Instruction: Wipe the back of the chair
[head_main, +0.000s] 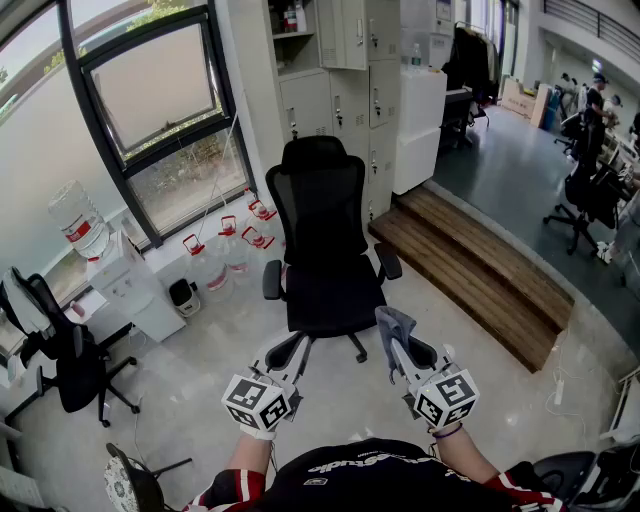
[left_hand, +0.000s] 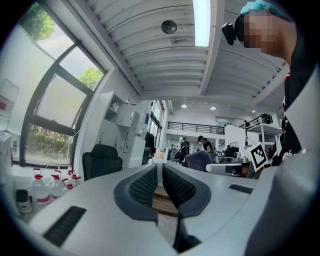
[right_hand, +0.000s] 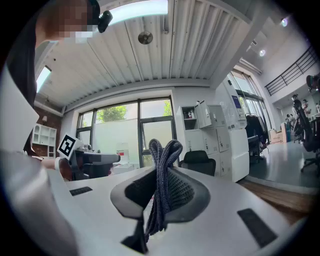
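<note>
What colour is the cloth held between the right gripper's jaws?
The cloth is dark bluish grey, seen best in the right gripper view.

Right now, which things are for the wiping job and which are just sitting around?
For the job: black chair; grey cloth, pinched in the jaws of the right gripper.

Just sitting around: water jugs, water dispenser, other chair at the left, wooden steps, cabinets.

Legible text: we find none. Red label on the water jug (head_main: 77, 230): print too small. White lettering on the person's black shirt (head_main: 350, 482): blurred, unreadable to us.
</note>
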